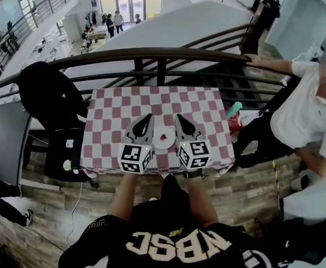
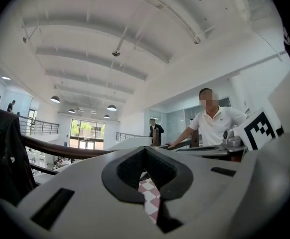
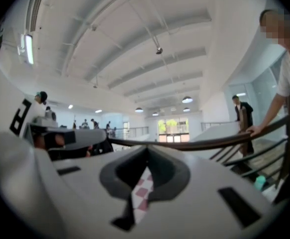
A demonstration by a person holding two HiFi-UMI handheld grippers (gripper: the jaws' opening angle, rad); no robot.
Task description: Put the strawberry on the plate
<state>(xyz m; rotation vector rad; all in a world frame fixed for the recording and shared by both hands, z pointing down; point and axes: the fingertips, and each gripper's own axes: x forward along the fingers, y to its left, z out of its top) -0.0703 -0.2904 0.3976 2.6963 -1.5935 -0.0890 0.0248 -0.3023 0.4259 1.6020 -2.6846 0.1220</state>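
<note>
A white plate (image 1: 157, 132) lies near the front edge of the table with the pink-and-white checked cloth (image 1: 151, 100). On it sits a small red strawberry (image 1: 163, 138). My left gripper (image 1: 149, 116) rests on the cloth just left of the plate, and my right gripper (image 1: 177, 116) rests just right of it. Both point away from me. Each pair of jaws meets at the tip with nothing between them. In the left gripper view and the right gripper view, only a sliver of checked cloth (image 2: 152, 200) (image 3: 142, 193) shows through the slit. Neither of those views shows the plate or the strawberry.
A dark railing (image 1: 151, 54) runs behind the table over an open atrium. A person in a white shirt (image 1: 302, 113) leans on it at the right. A teal bottle (image 1: 234, 109) stands by the table's right edge. A black jacket (image 1: 48, 96) hangs at the left.
</note>
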